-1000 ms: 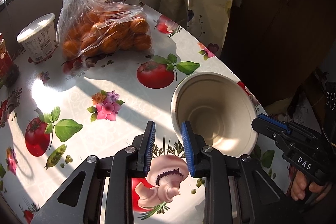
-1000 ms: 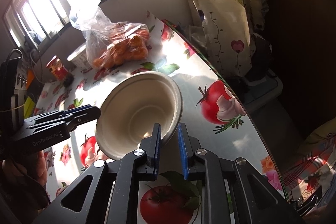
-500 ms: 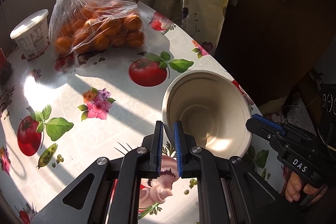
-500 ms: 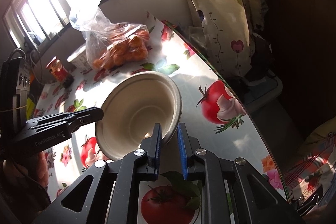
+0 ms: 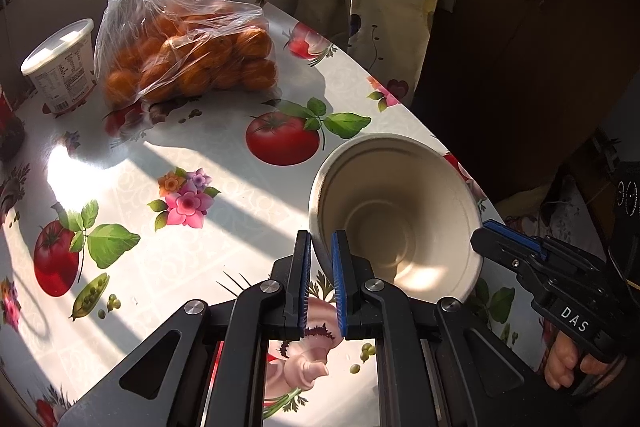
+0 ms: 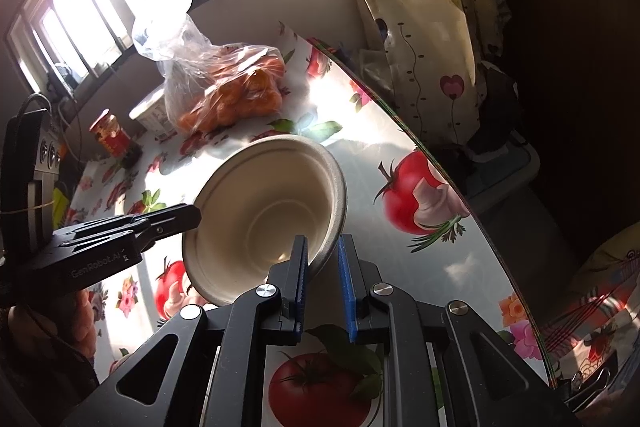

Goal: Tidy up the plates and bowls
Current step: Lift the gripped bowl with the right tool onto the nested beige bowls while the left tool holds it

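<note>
Sunlit table (image 5: 168, 227) below: you clamp the bowl (image 5: 396, 211) rim with both grippers, left (image 5: 321, 259) and right (image 6: 323, 259) (opposite sides, probably for a steady lift).

Bowl (image 5: 394, 211) nr bench (image 5: 168, 163) edge; bag of oranges (image 5: 192, 63) behind it, tub (image 5: 60, 67) left of bag.

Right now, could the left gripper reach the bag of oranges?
Probably not yet: the left gripper is shut on the paper bowl rim. The table toward the bag of oranges looks free.
</note>
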The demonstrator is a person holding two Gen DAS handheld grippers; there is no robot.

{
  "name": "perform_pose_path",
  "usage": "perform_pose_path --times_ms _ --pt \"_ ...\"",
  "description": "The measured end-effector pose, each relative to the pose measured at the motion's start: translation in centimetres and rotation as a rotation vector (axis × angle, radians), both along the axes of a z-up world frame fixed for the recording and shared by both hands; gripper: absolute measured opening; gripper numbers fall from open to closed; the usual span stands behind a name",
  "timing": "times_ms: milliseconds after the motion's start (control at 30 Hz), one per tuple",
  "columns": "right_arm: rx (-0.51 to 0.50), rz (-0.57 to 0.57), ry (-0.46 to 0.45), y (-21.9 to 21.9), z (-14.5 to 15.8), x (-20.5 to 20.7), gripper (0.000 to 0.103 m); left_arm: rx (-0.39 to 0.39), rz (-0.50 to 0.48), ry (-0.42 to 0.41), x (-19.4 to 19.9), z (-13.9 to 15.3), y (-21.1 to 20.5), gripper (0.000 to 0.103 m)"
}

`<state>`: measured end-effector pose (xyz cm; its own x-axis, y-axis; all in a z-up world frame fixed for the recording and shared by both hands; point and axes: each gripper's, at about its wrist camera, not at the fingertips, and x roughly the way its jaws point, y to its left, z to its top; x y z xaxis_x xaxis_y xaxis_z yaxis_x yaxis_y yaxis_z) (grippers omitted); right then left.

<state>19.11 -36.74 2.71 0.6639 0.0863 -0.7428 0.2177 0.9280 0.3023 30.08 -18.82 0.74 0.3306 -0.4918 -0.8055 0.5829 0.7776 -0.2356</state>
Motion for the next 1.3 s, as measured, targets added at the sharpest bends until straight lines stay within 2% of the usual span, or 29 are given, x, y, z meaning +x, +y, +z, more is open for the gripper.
perform_pose_path --times_ms 600,1300 --pt "0.020 -0.006 -0.016 0.1 0.7 -0.7 0.014 -0.004 -0.002 -0.019 -0.6 1.2 0.3 0.011" --pt "0.025 0.001 -0.084 1.8 3.4 -5.1 0.014 -0.039 0.006 -0.052 -4.4 3.7 2.2 0.011"
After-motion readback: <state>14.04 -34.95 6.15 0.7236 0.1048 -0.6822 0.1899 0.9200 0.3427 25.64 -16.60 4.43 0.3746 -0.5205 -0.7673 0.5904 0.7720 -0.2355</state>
